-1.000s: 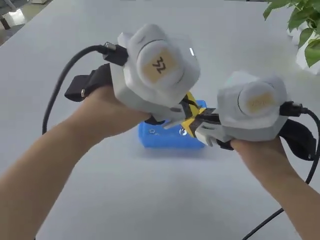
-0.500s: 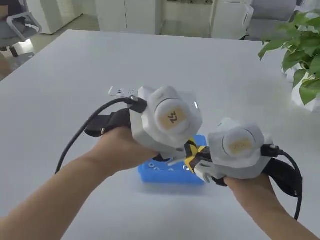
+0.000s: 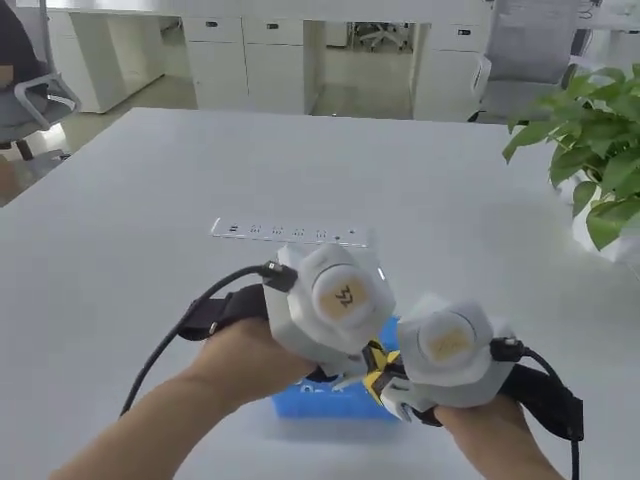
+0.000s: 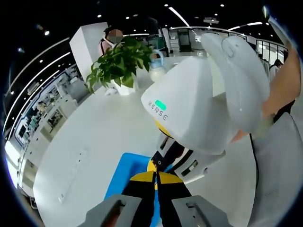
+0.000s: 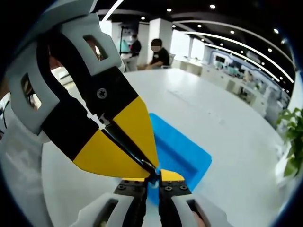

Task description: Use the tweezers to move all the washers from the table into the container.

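My two grippers meet tip to tip just above a blue container (image 3: 318, 408) on the white table (image 3: 140, 210). The left gripper (image 3: 371, 363) is shut on thin black tweezers (image 5: 124, 141), which run between its yellow pads (image 5: 118, 151). In the right gripper view the tweezers' end sits between my right gripper's (image 5: 152, 179) nearly closed yellow tips. In the left gripper view my left gripper (image 4: 157, 178) points at the right gripper's white body, with the container (image 4: 124, 174) below. Tiny pale washers inside the container are blurred.
A white power strip (image 3: 290, 232) lies on the table beyond the grippers. A potted plant (image 3: 590, 170) stands at the right edge. Black cables trail from both grippers. An office chair (image 3: 30, 100) and cabinets stand past the table's far side.
The head camera has tilted up, so the grippers and container sit lower in the picture. The two grippers stay pressed together over the container.
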`<state>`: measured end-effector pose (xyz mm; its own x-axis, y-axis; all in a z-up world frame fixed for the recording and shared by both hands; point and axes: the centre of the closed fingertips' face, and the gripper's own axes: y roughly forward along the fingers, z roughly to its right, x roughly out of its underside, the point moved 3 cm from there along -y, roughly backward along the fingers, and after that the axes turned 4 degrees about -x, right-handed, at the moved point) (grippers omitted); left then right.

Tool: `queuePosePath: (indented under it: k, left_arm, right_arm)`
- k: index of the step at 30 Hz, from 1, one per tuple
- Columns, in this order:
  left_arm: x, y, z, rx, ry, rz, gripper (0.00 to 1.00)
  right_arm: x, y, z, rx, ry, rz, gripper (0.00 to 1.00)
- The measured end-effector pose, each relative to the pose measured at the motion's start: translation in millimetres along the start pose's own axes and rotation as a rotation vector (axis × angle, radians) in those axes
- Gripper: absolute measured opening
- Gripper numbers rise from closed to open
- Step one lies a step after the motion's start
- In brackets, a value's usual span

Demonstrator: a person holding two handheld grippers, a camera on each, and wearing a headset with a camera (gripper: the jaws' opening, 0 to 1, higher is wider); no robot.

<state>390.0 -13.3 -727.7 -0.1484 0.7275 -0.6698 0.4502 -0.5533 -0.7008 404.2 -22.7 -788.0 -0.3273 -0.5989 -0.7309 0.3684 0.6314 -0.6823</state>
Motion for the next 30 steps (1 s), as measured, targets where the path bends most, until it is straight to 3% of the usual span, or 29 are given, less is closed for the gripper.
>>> queuePosePath:
  k: [8, 11, 17, 23, 25, 30]
  left_arm:
    - [7.1, 5.1, 3.6, 0.010, 0.000, -0.034, 0.00]
    - [6.7, 3.5, 6.0, 0.006, 0.005, -0.031, 0.00]
    - [6.8, 0.3, 6.8, 0.011, -0.015, -0.030, 0.00]
    - [-3.3, -14.0, 10.4, -0.008, 0.012, 0.000, 0.00]
    - [-8.5, -21.6, 12.4, -0.019, 0.017, 0.017, 0.00]
    - [-22.9, -47.0, 17.2, -0.049, 0.069, 0.047, 0.00]
  right_arm:
    - [7.2, 5.7, -0.8, -0.021, 0.004, -0.045, 0.05]
    - [8.1, 5.1, 0.2, -0.037, 0.052, -0.044, 0.06]
    - [9.0, 3.2, -0.7, -0.028, 0.066, -0.039, 0.10]
    - [1.0, -14.2, -5.9, -0.006, 0.081, 0.007, 0.11]
    - [-5.3, -21.9, -6.4, 0.038, 0.014, 0.029, 0.11]
    - [-21.0, -42.0, -18.0, 0.059, 0.000, 0.085, 0.10]
